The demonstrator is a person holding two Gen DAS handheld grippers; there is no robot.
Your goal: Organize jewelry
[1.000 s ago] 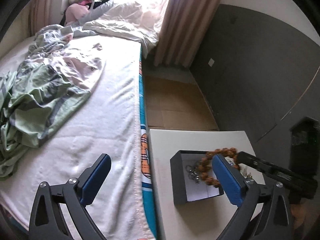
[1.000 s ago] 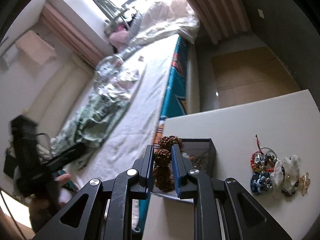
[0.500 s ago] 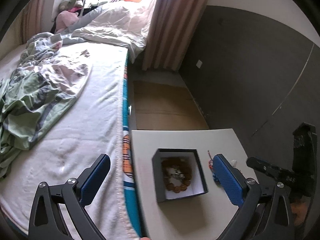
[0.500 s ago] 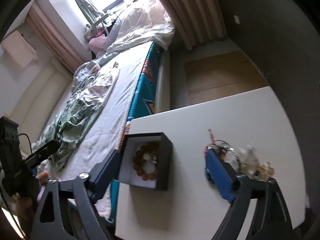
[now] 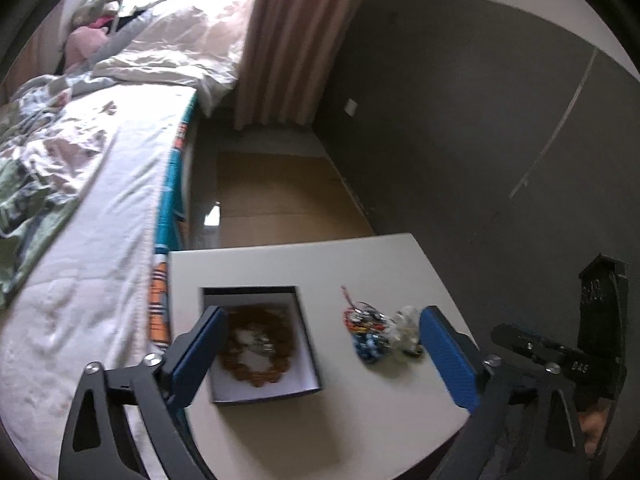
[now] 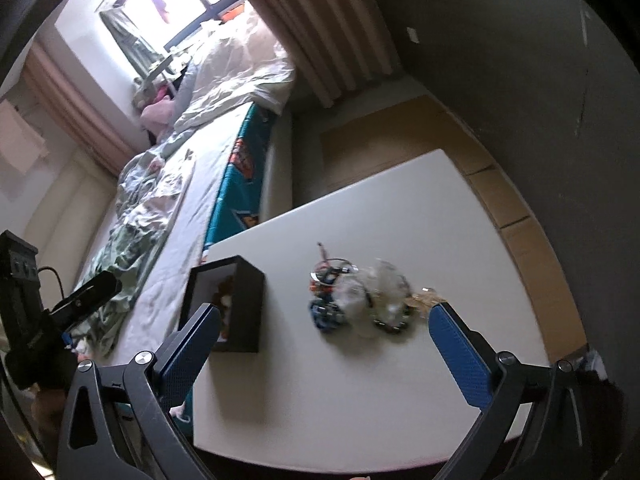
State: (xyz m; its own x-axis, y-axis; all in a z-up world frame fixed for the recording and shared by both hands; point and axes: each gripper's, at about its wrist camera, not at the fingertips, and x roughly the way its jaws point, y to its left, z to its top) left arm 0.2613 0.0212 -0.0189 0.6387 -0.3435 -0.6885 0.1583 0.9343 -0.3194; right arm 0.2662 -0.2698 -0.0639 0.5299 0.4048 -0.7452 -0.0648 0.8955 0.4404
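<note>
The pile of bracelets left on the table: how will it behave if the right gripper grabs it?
The bracelets look like loose, tangled bead loops, so probably floppy, several lifting together. The clear beads look glassy, perhaps slippery. The right gripper, jaws opening, holds nothing.

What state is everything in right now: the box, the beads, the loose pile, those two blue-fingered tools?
Black box: lidless, upright on the white table.
Brown bead bracelet: lying flat inside the box.
Loose jewelry pile: heaped on the table beside the box, untouched.
Left gripper: fingers wide, closing slightly, holding nothing.
Right gripper: fingers opening wide, empty.
</note>
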